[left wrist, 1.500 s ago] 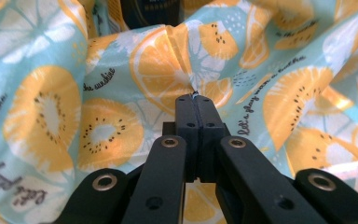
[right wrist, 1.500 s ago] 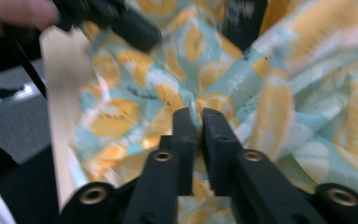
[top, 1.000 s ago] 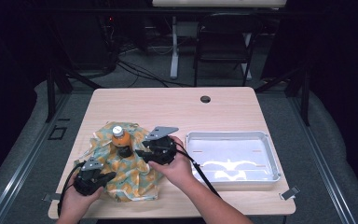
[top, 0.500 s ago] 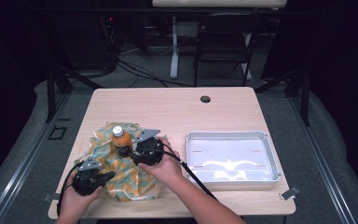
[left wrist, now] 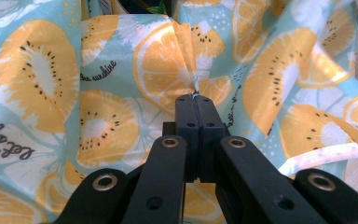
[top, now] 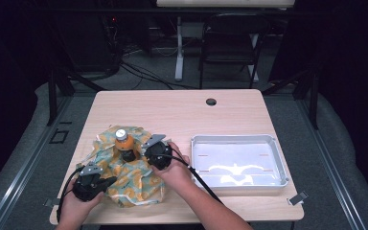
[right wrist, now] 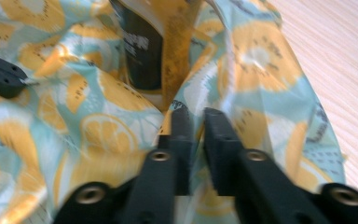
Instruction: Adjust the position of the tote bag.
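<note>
A crumpled cloth (top: 129, 172) printed with orange slices on pale blue lies on the near left part of the light wooden table (top: 182, 110), and a small bottle (top: 123, 143) with orange contents, a white cap and a dark label stands upright on the cloth's far part. The left claw (top: 106, 181) sits at the near left edge of the cloth; in the left gripper view its jaws are pressed together with a pinch of the cloth (left wrist: 186, 70) caught at their tips, the fabric rising in a fold from that spot. On the print in that view some script can be read: "...e sunshine" on a pale slice at the upper left, and a cut-off word that looks like "let's" at the left edge. The right claw (top: 146, 152) rests just right of the bottle, at the cloth's right side; its jaws have just been closing, and in the right gripper view they stand nearly together with a ridge of the cloth (right wrist: 193, 107) between them, the pads pressing on it. Just beyond these jaws the bottle (right wrist: 142, 51) shows its dark label, whose white lettering is too blurred to read, and the other claw's black tip (right wrist: 2, 74) lies on the cloth at the left. A shallow metal tray (top: 278, 158) stands on the right part of the table, well apart from the cloth, and a round grommet hole (top: 211, 101) sits near the far edge.
</note>
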